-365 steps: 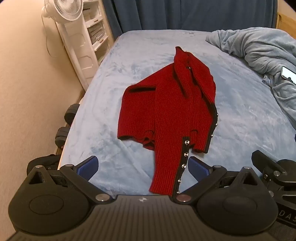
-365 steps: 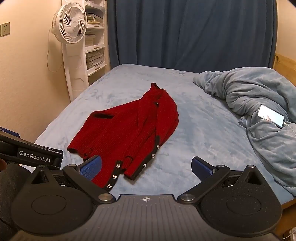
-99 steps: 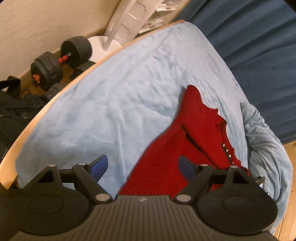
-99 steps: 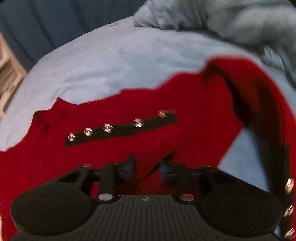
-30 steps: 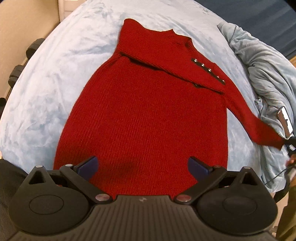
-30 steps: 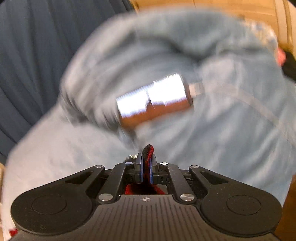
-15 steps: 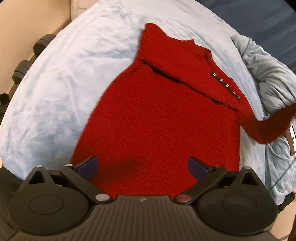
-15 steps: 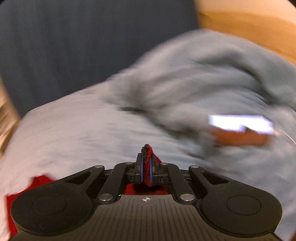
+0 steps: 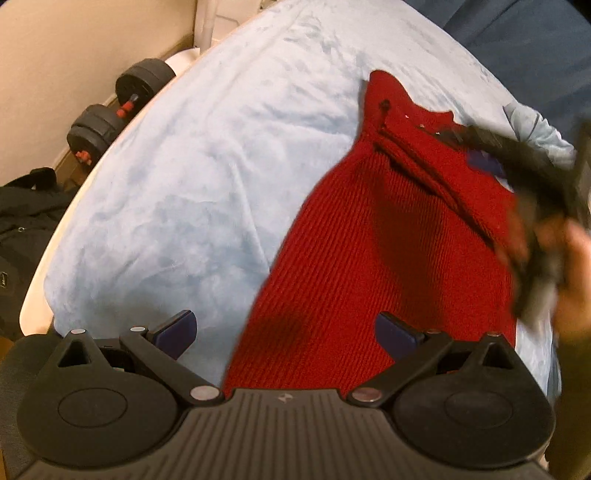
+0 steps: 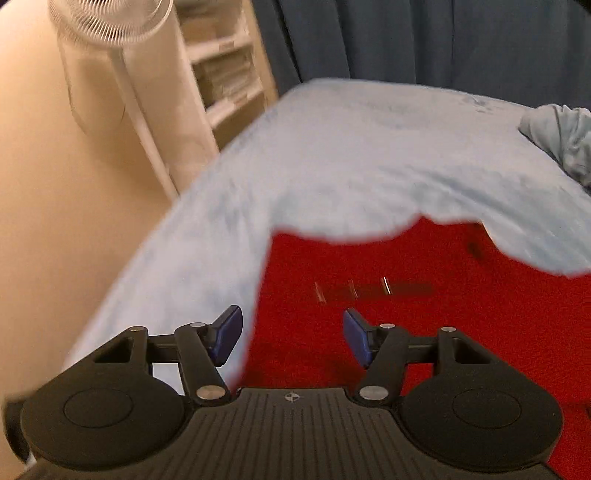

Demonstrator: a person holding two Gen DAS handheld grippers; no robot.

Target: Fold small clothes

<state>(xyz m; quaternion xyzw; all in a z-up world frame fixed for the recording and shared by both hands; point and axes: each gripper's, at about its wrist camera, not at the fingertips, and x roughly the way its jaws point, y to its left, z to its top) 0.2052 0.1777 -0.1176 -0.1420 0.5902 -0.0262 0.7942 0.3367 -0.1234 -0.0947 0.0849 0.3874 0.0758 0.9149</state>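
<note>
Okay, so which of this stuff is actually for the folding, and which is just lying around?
For the folding:
- red sweater
- left gripper, jaws open
- right gripper, jaws opening, empty
- bed, the work surface

Lying about:
- dumbbells
- fan
- shelves
- rumpled blanket
- black bag

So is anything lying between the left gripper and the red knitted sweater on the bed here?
Nothing visible does. The left gripper hangs open right over the near hem of the red knitted sweater, with only the light blue fleece bed cover beside it. The right gripper, its jaws opening, is over the far shoulder, clear of that path.
</note>
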